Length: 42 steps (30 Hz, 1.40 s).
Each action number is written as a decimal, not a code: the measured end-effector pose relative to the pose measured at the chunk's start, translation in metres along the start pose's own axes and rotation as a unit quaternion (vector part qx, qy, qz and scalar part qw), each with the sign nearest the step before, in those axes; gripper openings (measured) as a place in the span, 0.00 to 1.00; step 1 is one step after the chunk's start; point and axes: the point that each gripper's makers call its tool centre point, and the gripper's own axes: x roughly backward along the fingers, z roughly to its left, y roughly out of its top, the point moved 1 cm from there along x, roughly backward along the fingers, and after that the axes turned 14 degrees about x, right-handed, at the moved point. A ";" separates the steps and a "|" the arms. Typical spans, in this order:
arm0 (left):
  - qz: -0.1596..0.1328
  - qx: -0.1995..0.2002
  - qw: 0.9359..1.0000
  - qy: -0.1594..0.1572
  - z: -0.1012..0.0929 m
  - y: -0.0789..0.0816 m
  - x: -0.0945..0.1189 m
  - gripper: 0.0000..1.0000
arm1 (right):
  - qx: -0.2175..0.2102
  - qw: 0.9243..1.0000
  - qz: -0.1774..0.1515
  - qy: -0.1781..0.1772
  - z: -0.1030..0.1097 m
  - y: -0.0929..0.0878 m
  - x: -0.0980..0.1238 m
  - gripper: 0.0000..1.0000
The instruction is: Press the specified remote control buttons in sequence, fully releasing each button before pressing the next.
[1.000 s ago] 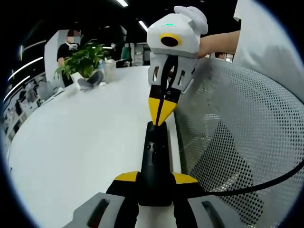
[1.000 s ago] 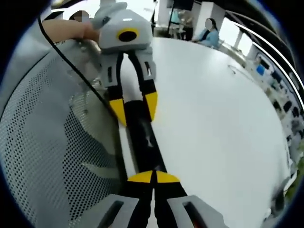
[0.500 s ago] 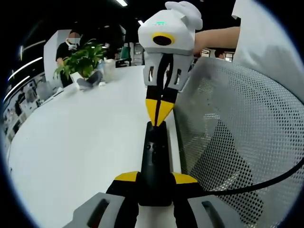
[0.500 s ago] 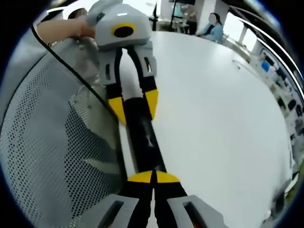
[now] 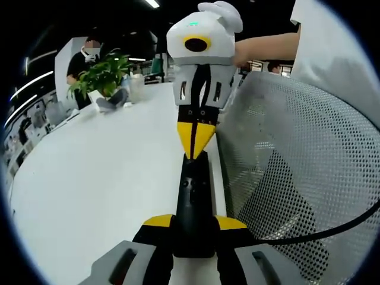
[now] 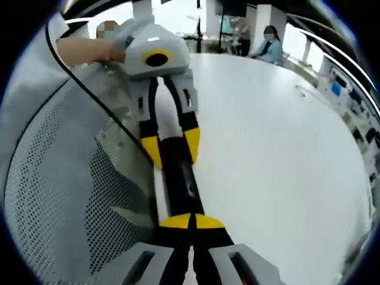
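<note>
Left gripper view
- Left claw (image 5: 194, 224): its yellow-tipped jaws rise from the bottom edge and clamp the near end of the remote control (image 5: 193, 196), one jaw on each long side.
- Remote control: black, slim, lying lengthwise away from the camera along the bench (image 5: 101, 172) edge; a small button shows on its top face.
- Right claw (image 5: 194, 142): comes in from above, white body with yellow tips drawn together into one point; the point sits at the far end of the remote, and whether it touches cannot be told.
- Bench: white, wide, curved; the remote is over its right-hand edge.
- Mesh chair back (image 5: 297, 172): grey perforated, just right of the remote; a black cable (image 5: 332, 228) crosses it.
- Far end: a potted plant (image 5: 104, 74) on the bench, a person seated behind it.
- Person: a forearm (image 5: 267, 48) reaches to the right claw's body.

Right gripper view
- Right claw (image 6: 191, 222): yellow tips pressed together with no gap, resting at the near end of the remote control (image 6: 179, 178).
- Left claw (image 6: 172, 145): enters from the top, its two yellow tips set on either side of the remote's far part, gripping it.
- Remote control: black, running between the two claws along the bench (image 6: 279, 148) edge.
- Mesh chair back (image 6: 65, 190): on the left, just beside the remote.
- Hand (image 6: 89, 48): holds the left claw's white body.
</note>
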 end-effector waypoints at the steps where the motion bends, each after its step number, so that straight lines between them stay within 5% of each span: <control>1: 0.000 0.000 1.000 0.000 0.000 0.000 0.000 0.25 | 0.004 1.000 0.003 0.000 0.000 0.000 -0.001 0.00; 8: 0.001 -0.004 1.000 0.000 0.000 0.000 0.000 0.25 | 0.004 1.000 0.000 0.000 0.002 0.001 -0.002 0.00; 13: 0.001 -0.003 1.000 0.000 0.000 0.000 0.000 0.25 | 0.054 0.998 0.026 -0.002 0.003 0.002 -0.002 0.00; 22: 0.001 -0.004 1.000 0.000 0.001 0.000 0.000 0.25 | 0.082 0.995 0.049 0.002 0.002 0.002 -0.004 0.00; 31: 0.001 -0.003 1.000 0.001 0.000 0.000 0.000 0.25 | 0.008 1.000 0.004 -0.023 0.002 0.001 0.000 0.00; 42: 0.000 -0.003 1.000 0.001 0.000 0.000 0.000 0.25 | 0.004 1.000 0.003 -0.030 -0.001 0.003 -0.001 0.06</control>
